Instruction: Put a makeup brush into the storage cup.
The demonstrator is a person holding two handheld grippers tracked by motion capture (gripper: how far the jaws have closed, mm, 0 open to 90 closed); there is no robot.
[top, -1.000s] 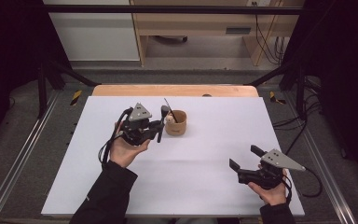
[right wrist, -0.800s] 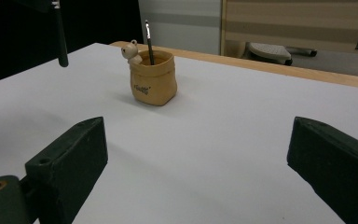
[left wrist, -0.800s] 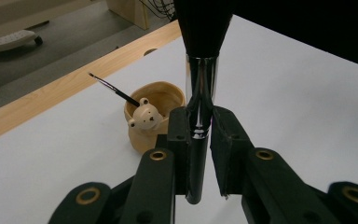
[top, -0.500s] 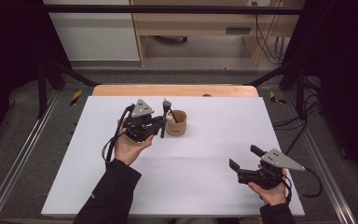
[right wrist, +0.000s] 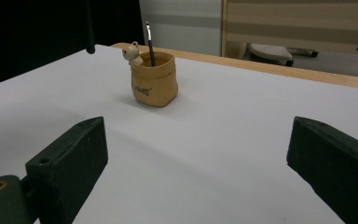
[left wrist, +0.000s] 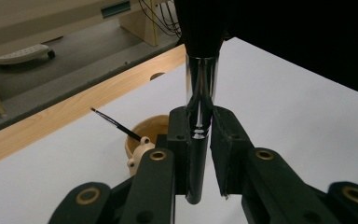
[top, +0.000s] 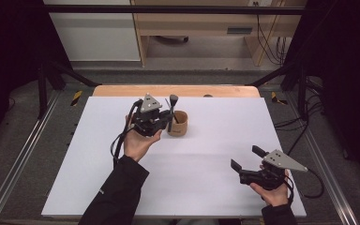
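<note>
The left gripper (top: 168,116) clamps a makeup brush (left wrist: 200,88) just beside the pot (top: 178,123); the right gripper (top: 247,158) stands apart, well away from the pot.

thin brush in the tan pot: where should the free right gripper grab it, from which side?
Grip the thin brush on the bare stem above the pot rim, coming from above. It leans on the rim, and only that upper stem clears it. The right gripper is open, probably wide enough.

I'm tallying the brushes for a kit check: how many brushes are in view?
2. A thick black brush is clamped upright in the left gripper, beside the cup. A thin brush stands in the cup, leaning on its rim. More could lie hidden inside.
</note>
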